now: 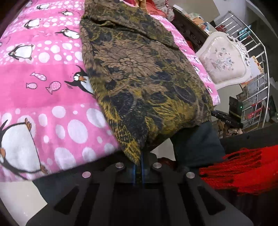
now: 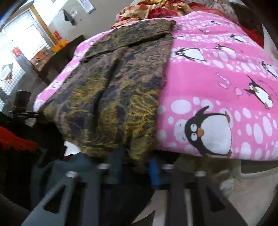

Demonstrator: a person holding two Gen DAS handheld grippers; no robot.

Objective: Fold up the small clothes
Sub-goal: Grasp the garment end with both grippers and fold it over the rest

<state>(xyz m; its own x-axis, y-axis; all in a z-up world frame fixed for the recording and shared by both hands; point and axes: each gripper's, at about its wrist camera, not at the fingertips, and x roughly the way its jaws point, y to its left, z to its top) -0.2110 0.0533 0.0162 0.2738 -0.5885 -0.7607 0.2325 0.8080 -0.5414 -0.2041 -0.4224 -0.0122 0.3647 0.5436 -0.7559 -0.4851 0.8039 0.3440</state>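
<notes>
- Garment [image 1: 139, 73]: brown-and-yellow patterned piece, laid lengthwise on the pink penguin blanket [image 1: 43, 104], near hem hanging over the bed edge twd the cameras. Far end is seen near a heap of red/orange fabric [image 2: 147, 8] in the right wrist view.
- Left gripper [image 1: 138, 172]: jaws fully closed, one near corner of the hem pinched tight betw. the blue pads.
- Right gripper [image 2: 137, 166]: jaws narrow, other side of the hem bunched betw. them; picture blurred, so a firm pinch can't be confirmed, but cloth appears caught.
- Step judged: grasp of both near corners, prep for the first fold; folding itself not yet begun, garment still at full length.
- Next move calls for: right grip to be secured, then both corners to be lifted together and carried twd the far end, hem kept level so the fold lands square.
- Red fringed knit [image 1: 243, 166] beside the left gripper should be kept out of the way.
</notes>
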